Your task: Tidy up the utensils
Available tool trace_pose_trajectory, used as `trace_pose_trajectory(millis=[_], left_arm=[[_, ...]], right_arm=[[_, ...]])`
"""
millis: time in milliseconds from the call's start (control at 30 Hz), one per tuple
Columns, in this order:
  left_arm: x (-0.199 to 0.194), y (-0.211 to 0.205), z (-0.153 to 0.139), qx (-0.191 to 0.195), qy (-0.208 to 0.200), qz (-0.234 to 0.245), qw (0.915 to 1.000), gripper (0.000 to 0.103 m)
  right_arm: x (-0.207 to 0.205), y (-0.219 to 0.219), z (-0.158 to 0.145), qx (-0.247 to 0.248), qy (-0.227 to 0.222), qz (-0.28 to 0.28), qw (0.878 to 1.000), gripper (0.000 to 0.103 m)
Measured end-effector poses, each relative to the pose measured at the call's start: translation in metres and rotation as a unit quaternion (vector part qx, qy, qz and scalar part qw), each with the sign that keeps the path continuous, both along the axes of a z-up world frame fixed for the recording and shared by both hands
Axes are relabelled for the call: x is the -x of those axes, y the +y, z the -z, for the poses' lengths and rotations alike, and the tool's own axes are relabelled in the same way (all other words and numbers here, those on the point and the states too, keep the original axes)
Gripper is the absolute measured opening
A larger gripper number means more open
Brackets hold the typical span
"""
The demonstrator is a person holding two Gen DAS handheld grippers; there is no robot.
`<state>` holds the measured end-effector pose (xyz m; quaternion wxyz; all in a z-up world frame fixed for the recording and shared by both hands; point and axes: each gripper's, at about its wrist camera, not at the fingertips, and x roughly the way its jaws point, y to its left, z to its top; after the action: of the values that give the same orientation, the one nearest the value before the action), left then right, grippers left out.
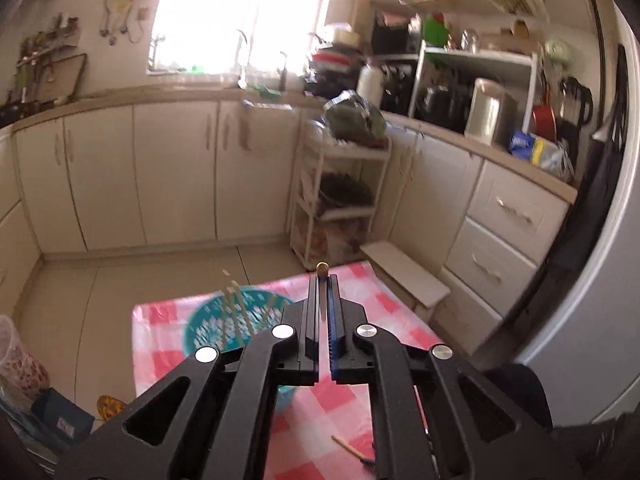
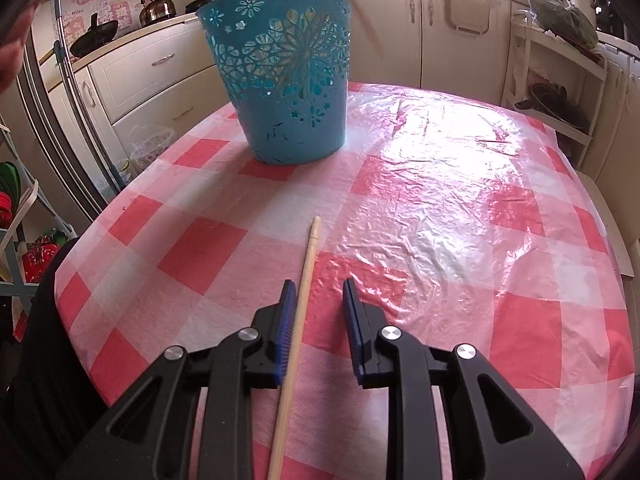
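My left fingers (image 1: 322,280) clamped on chopstick (image 1: 321,268), above basket (image 1: 208,320). Right fingers (image 2: 318,286) apart, straddling second chopstick (image 2: 298,320) flat on bench (image 2: 440,220), lower centre.

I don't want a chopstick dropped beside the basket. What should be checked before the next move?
1. Left gripper shut on the held chopstick: ok, its wooden end shows past the fingertips.
2. Blue basket upright on the table: ok.
3. Left gripper lined up over the basket opening: not ok, the opening lies off to its left.
4. Right gripper open around the loose chopstick: ok, not yet gripped.
5. Room left inside the basket: cannot tell, that view is blurred.
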<state>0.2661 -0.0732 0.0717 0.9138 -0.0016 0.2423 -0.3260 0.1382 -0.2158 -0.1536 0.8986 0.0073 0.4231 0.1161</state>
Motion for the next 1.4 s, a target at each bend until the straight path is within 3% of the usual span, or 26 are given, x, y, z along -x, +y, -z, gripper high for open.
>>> trace_pose_trajectory(millis=[133, 367, 500, 633, 733, 767, 967, 1100, 1200, 1400], left_arm=[[-0.023, 0.019, -0.014, 0.026, -0.003, -0.034, 0.9991, 0.0], [-0.027, 0.028, -0.011, 0.042, 0.001, -0.04, 0.9983, 0.0], [-0.025, 0.035, 0.002, 0.037, 0.016, -0.042, 0.9983, 0.0], [-0.022, 0.041, 0.027, 0.02, 0.043, -0.046, 0.9978, 0.0], [-0.02, 0.045, 0.046, 0.015, 0.064, -0.05, 0.9966, 0.0], [-0.02, 0.046, 0.052, 0.014, 0.069, -0.05, 0.9962, 0.0], [-0.012, 0.041, 0.072, -0.001, 0.091, -0.028, 0.9954, 0.001], [0.0, 0.021, 0.085, -0.011, 0.107, 0.009, 0.9942, 0.001], [0.009, 0.004, 0.099, -0.027, 0.115, 0.022, 0.9927, 0.003], [0.017, 0.003, 0.131, -0.022, 0.154, 0.021, 0.9875, 0.013]], right_arm=[[0.0, -0.001, 0.0, -0.003, 0.001, 0.0, 1.0, 0.025], [-0.005, -0.007, 0.001, -0.009, 0.002, 0.0, 1.0, 0.025], [-0.005, -0.006, 0.001, -0.002, 0.001, 0.0, 1.0, 0.025], [-0.005, 0.008, 0.001, 0.05, -0.001, -0.01, 0.999, 0.024], [-0.006, 0.014, 0.001, 0.057, 0.001, -0.025, 0.998, 0.008], [-0.006, 0.015, 0.001, 0.056, 0.0, -0.026, 0.998, 0.007], [-0.009, -0.013, 0.004, -0.046, 0.023, 0.003, 0.999, 0.006], [-0.009, -0.024, 0.003, -0.08, 0.025, 0.02, 0.996, 0.006], [-0.007, -0.035, -0.004, -0.114, 0.015, 0.031, 0.993, 0.006], [-0.001, -0.058, -0.032, -0.19, -0.028, 0.04, 0.981, 0.006]])
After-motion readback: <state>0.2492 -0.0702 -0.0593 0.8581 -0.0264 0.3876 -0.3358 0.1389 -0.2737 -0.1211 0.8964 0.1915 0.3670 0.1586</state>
